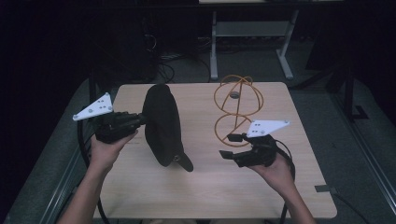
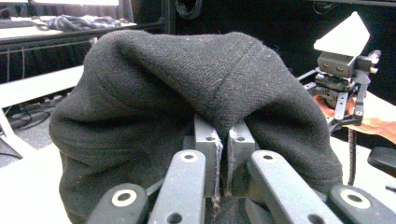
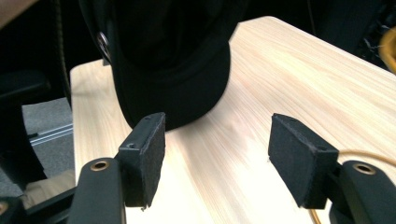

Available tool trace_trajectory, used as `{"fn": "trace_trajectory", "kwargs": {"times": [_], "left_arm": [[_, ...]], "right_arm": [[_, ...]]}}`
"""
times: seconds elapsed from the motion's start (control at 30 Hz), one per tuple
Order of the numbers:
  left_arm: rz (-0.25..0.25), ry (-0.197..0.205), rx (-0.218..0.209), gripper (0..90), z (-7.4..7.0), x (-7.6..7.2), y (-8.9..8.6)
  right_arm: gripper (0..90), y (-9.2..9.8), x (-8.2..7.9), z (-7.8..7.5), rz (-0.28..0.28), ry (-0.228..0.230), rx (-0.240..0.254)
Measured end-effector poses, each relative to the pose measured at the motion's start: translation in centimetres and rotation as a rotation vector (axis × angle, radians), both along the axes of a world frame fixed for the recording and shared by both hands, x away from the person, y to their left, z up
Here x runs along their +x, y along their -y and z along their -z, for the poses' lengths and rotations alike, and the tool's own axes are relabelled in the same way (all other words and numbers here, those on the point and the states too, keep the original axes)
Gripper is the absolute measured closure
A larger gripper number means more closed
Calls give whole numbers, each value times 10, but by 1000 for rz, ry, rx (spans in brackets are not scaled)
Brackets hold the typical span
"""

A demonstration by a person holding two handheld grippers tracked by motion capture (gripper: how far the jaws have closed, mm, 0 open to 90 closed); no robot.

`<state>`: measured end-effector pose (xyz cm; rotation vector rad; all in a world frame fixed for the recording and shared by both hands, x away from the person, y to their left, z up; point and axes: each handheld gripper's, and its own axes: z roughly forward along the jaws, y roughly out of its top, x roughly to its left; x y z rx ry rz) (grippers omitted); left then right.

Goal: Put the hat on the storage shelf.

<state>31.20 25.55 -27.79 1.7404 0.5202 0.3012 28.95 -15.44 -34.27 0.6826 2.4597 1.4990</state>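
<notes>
One black cap (image 1: 161,123) stands in the middle of the high view, on a light wooden bench (image 1: 210,186) with rounded corners. The cap is of coarse woven cloth, soft and folded, and its short stiff brim (image 1: 184,161) points to the lower right of the frame. A small metal button shows near the brim.

There is one wire stand (image 1: 237,109) in the upper right part of the bench. It is made of thin orange wire bent into round loops, a globe shape above and a ring below, with a small grey disc inside the globe.

There are two claws, each held by one hand. The left claw (image 1: 140,120) is at the left of the high view, at the cap's side. In the left gripper view its two grey jaws stand almost together and pinch a fold of the cap's cloth (image 2: 205,88) between them. The right claw (image 1: 229,145) is at the lower right of the high view, near the stand's ring and apart from the cap. In the right gripper view its jaws stand wide, with two flat black pads (image 3: 150,156) of rough foam-like surface, and nothing is between them. Each claw carries one white three-cornered plate (image 1: 93,107).
</notes>
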Motion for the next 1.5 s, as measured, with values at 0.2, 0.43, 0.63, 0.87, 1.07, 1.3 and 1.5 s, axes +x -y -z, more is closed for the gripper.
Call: {"fn": "trace_trajectory", "kwargs": {"times": [0.2, 0.43, 0.63, 0.87, 1.07, 1.3, 1.5], "left_arm": [[9, -16, 26, 864, -8, 11, 3], [20, -28, 51, 864, -17, 25, 12], [46, -41, 36, 864, -24, 36, 19], [67, -43, 54, 864, -37, 47, 34], [73, -44, 62, 864, -46, 61, 47], [87, -55, 51, 863, -49, 80, 62], [99, -59, 73, 864, -53, 95, 79]], "right_arm": [[294, 38, -8, 22, 90, -15, -8], [276, 74, -11, 51, 173, -70, -21], [260, 94, -13, 64, 219, -87, -30], [256, 112, -14, 70, 262, -75, -28], [251, 118, -16, 73, 292, -61, -64], [248, 129, -17, 70, 334, -40, -43], [248, 134, -15, 71, 350, -42, -39]]}}
